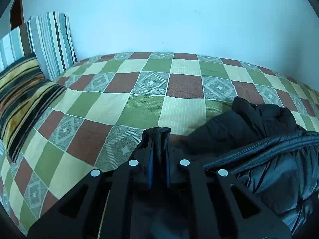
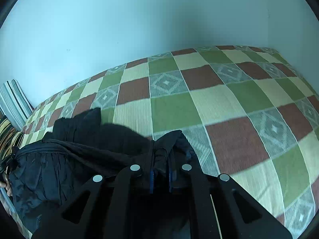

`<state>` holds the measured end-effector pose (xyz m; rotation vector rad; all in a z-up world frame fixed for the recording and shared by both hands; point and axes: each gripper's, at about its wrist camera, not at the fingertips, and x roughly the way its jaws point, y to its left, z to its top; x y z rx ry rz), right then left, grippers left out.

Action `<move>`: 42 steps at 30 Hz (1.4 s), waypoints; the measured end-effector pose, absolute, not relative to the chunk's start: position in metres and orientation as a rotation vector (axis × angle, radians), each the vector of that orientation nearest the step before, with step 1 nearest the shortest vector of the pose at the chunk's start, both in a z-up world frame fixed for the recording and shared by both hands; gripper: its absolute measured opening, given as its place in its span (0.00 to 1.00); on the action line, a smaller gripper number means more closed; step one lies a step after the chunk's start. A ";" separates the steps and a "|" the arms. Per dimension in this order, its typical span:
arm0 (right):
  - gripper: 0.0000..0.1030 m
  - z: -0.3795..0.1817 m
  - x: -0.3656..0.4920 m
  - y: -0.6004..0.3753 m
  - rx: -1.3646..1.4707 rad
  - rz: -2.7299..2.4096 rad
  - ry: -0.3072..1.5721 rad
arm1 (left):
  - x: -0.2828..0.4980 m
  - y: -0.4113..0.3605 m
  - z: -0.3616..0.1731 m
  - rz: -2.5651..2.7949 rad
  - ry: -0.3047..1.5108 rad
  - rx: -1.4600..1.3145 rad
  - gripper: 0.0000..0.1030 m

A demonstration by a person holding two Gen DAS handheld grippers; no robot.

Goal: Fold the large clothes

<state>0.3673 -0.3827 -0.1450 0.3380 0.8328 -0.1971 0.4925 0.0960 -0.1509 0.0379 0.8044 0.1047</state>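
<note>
A large black puffy jacket hangs stretched between my two grippers above a checked bed cover. My left gripper is shut on a bunched edge of the jacket, which spreads to the right. In the right wrist view my right gripper is shut on another bunched edge, and the jacket spreads to the left. Part of the jacket rests on the bed behind the held edge.
The bed cover has green, cream, brown and grey squares. Striped pillows and a gold-black striped cushion stand at the left end by the pale blue wall.
</note>
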 end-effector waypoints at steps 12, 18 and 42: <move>0.09 -0.191 0.422 -0.385 0.311 -0.211 0.928 | 0.547 0.088 -0.189 0.140 0.866 0.059 0.10; 0.10 -0.208 0.424 -0.385 0.322 -0.210 0.958 | 0.555 0.084 -0.211 0.150 0.893 0.078 0.10; 0.54 -0.140 0.388 -0.363 0.296 -0.189 0.820 | 0.479 0.095 -0.134 0.086 0.741 -0.044 0.47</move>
